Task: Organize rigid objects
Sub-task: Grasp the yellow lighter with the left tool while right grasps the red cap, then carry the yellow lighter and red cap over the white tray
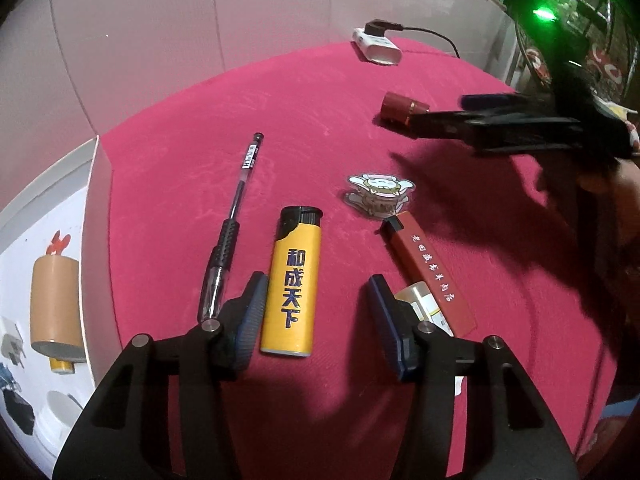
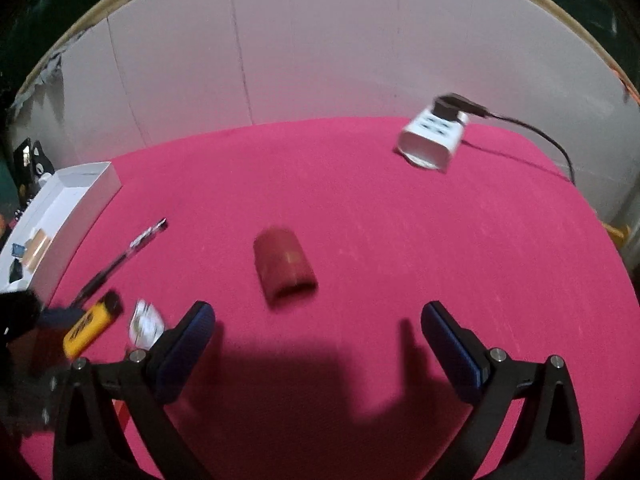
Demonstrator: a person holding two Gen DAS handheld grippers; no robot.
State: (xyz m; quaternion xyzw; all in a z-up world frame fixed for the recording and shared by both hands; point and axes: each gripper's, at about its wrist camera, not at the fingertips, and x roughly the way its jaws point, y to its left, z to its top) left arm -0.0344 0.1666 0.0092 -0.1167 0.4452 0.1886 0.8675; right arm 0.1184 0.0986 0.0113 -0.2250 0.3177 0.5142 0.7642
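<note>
Left wrist view first: nearest is the left gripper (image 1: 316, 316), its jaws partly open and held around the bottom end of one yellow lighter (image 1: 291, 284). The left pad (image 1: 250, 316) looks to be right at the lighter's side, but the right pad stands apart, so the lighter is not squeezed. Four big dark signs in Chinese are printed down the lighter. One red lighter (image 1: 430, 270) with small white Chinese writing is seen just to the right, lying over one small pale bottle (image 1: 424, 304). One black pen (image 1: 234, 228) is laid to the left, with a small label that cannot be read. One cartoon sticker (image 1: 378, 194) is seen a bit farther, then one red cylinder (image 1: 402, 110). At the far edge of the pink table (image 1: 280, 112) one white power strip (image 1: 376, 46) is seen with a black plug in it. One white box (image 1: 96, 240) is set at the left, with a brown roll and other small things inside.

From the right wrist view, the right gripper (image 2: 318, 320) is seen wide open and empty, held above the cloth, with the red cylinder (image 2: 284, 266) just beyond its tips and not touched.
</note>
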